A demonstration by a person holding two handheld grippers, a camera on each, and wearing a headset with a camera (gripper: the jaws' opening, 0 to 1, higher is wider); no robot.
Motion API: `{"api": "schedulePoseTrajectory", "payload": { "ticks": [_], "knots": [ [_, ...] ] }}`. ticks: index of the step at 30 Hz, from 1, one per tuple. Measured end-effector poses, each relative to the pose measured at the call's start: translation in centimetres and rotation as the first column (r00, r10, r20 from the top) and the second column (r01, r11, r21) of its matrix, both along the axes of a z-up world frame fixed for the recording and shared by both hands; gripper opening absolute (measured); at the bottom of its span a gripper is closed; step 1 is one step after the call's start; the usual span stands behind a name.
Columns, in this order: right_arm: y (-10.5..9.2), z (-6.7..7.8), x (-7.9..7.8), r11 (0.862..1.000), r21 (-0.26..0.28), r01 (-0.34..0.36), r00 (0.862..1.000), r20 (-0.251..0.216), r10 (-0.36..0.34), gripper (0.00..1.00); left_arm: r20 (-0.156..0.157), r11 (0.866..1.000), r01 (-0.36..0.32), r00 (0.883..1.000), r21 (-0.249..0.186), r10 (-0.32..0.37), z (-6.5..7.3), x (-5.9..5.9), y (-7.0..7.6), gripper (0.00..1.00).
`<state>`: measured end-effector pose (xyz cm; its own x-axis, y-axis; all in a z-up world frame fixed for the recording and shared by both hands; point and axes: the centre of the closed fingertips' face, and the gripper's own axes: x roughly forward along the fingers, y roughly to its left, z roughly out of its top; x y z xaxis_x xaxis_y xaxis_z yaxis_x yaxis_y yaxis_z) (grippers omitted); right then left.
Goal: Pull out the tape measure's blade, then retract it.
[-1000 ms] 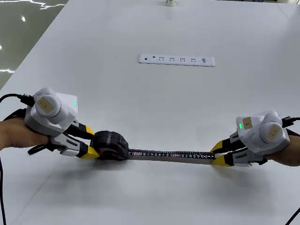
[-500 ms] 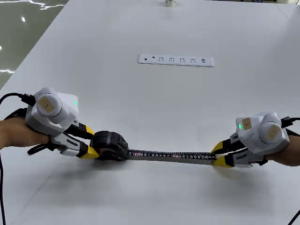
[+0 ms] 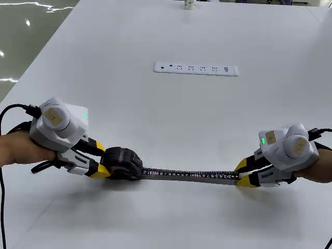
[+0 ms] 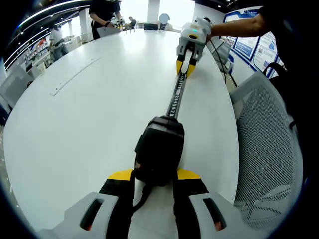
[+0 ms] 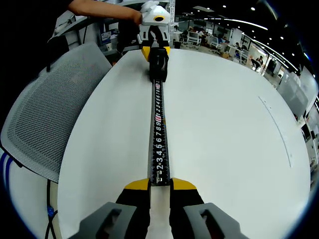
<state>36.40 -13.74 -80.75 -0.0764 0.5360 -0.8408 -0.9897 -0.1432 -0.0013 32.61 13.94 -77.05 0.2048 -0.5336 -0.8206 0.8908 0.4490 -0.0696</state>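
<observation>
left gripper (image 3: 101, 158): clamped on the case, jaws hugging both sides
case (image 3: 122, 162): black, sitting on the table (image 3: 155, 119) near the front edge, left side
blade (image 3: 189, 174): pulled out, lying flat, numbers up, running from case to the right gripper
right gripper (image 3: 242, 174): pinched tight on the blade's end
power strip (image 3: 196, 67): white, further back, well apart from everything

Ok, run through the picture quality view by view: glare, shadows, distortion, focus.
Head view: even light, sharp, soft shadows under the tape measure and right tool, glare on the floor. Left gripper view: fisheye curves the table; the far end is washed out. Right gripper view: blade numbers crisp near the tool, harder to read farther off.
</observation>
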Motion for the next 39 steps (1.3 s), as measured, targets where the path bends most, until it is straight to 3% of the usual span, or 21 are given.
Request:
{"api": "schedulePoseTrajectory", "payload": {
  "ticks": [17, 26, 39],
  "knots": [
    [-0.14, -0.02, -0.01, 1.0, -0.022, -0.008, 1.0, 0.007, 0.008, 0.12, 0.001, 1.0, 0.02, 1.0, 0.018, -0.021, 0.05, -0.09, -0.03, 0.25],
    [-0.18, -0.01, 0.15, 1.0, -0.028, 0.011, 1.0, 0.014, -0.011, 0.19, 0.01, 0.999, 0.028, 1.0, 0.042, -0.028, -0.03, -0.01, 0.28, 0.28],
    [-0.66, 0.67, -0.24, 0.999, -0.019, 0.046, 0.999, 0.03, -0.045, 0.3, 0.009, 0.999, -0.013, 1.0, 0.045, 0.013, 0.14, -0.52, 0.51, 0.44]
  ]
}}
